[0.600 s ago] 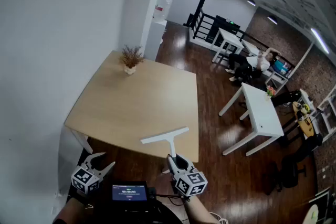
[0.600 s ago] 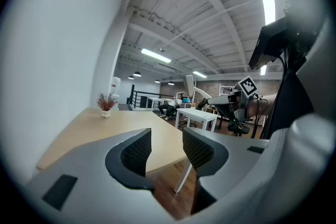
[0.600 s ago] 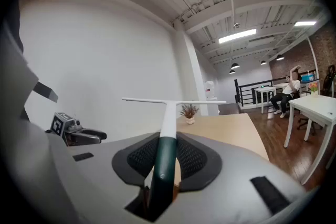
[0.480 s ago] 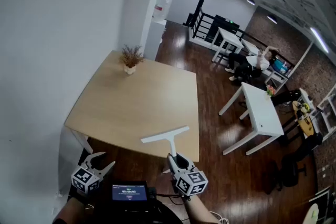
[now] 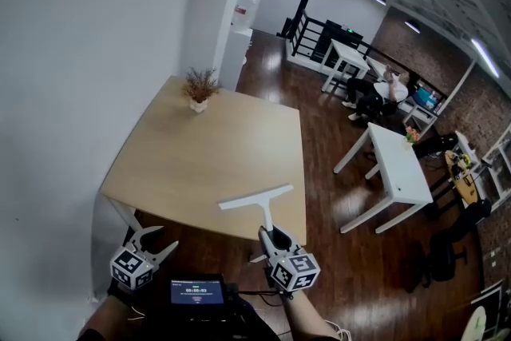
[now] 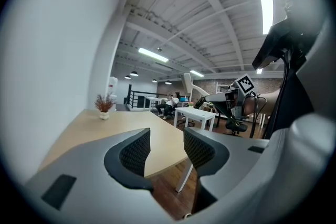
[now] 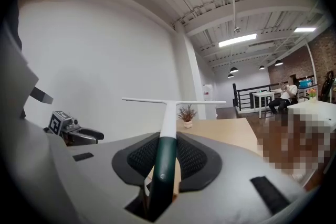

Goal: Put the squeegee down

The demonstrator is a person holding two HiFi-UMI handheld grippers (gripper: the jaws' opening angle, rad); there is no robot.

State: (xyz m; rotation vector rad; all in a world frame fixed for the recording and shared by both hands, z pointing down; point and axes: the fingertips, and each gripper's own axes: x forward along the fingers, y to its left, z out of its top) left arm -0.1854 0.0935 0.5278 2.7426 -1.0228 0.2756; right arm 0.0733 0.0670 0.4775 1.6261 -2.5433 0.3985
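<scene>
My right gripper [image 5: 275, 238] [image 7: 167, 153] is shut on the dark green handle of a squeegee [image 5: 259, 203] [image 7: 169, 116]. Its white shaft and long white T-shaped blade stick out forward over the near edge of the wooden table [image 5: 207, 156]. The blade hangs in the air above the tabletop. My left gripper [image 5: 148, 242] [image 6: 164, 150] is open and holds nothing; it hovers low at the table's near left corner, apart from the squeegee.
A small potted dried plant [image 5: 199, 88] [image 7: 185, 113] stands at the table's far corner beside the white wall. White tables [image 5: 390, 165] and a seated person [image 5: 375, 96] are across the dark wood floor to the right. A screen device [image 5: 196, 292] sits at my chest.
The squeegee and my right gripper have shifted slightly forward and right over the table's edge. The left gripper has hardly moved.
</scene>
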